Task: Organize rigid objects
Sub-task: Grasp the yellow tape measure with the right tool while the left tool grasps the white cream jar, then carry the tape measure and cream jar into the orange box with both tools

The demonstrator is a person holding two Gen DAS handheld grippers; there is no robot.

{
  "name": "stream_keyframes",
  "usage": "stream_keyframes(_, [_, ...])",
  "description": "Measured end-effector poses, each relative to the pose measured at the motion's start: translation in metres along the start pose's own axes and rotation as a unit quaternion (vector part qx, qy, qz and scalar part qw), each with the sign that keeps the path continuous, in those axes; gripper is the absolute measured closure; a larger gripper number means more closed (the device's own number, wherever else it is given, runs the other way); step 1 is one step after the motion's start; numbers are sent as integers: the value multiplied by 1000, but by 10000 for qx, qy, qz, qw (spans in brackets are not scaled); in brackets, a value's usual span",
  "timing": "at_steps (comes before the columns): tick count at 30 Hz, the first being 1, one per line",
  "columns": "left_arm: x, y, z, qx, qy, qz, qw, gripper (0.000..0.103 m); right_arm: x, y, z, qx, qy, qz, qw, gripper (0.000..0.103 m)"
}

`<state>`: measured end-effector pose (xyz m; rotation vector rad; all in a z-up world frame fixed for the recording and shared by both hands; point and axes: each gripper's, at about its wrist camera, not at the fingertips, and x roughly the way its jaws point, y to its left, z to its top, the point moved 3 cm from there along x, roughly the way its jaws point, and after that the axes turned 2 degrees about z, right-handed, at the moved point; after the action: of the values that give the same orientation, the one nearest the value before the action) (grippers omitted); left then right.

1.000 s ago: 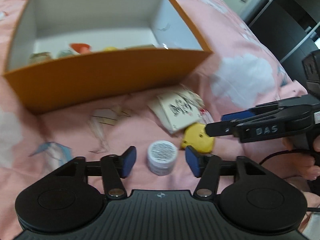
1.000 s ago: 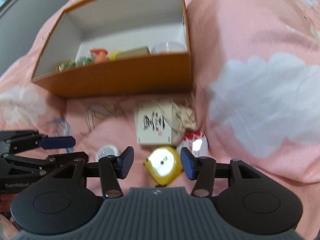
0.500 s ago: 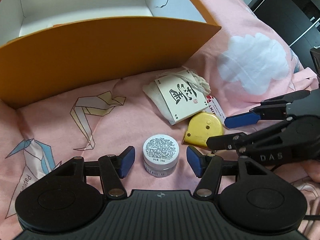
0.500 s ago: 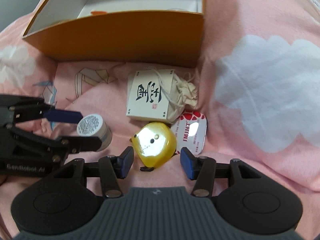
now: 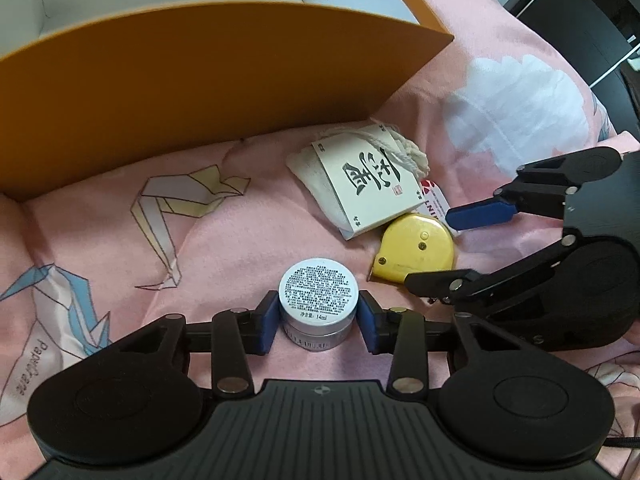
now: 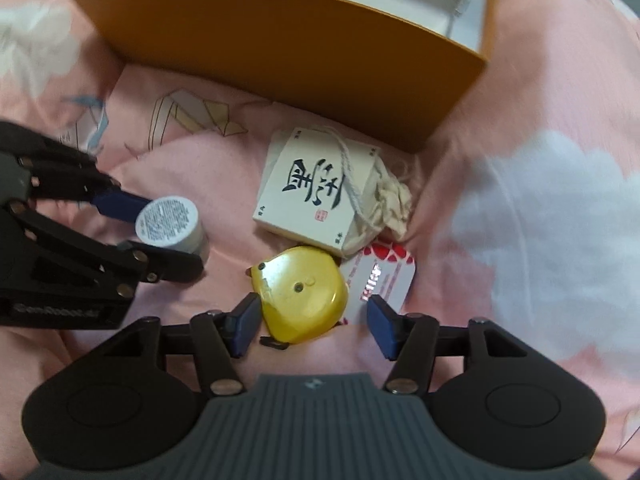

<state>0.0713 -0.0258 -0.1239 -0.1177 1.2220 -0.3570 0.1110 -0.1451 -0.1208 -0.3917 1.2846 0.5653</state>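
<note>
Gripping the small silver jar [image 5: 318, 308], the left gripper [image 5: 319, 322] has both blue pads pressed against its sides on the pink bedspread [image 5: 224, 240]. Beside it, the right gripper [image 6: 310, 322] stands wide apart around the yellow tape measure [image 6: 302, 294], its left pad touching the case, its right pad clear of it. Just beyond lie a red-and-white tin [image 6: 386, 276], a white card box [image 6: 316, 190] and a drawstring pouch [image 6: 390, 208]. Farther back sits the orange box [image 5: 192, 92].
</note>
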Motion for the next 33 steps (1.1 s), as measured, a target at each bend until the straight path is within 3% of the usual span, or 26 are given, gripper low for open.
stream_keyframes(5, [-7, 2, -1, -58, -90, 83, 9999, 57, 8, 7, 7, -336, 52, 11, 9994, 45])
stream_keyframes(17, [-15, 2, 0, -105, -201, 170, 9996, 57, 9, 9, 8, -238, 15, 50, 9997, 49])
stream_keyframes(24, [-24, 3, 2, -112, -331, 120, 9993, 57, -13, 7, 6, -73, -176, 264, 9995, 49])
stream_keyframes(33, [-57, 0, 11, -95, -756, 322, 9966, 57, -54, 8, 11, -11, -667, 382, 9970, 49])
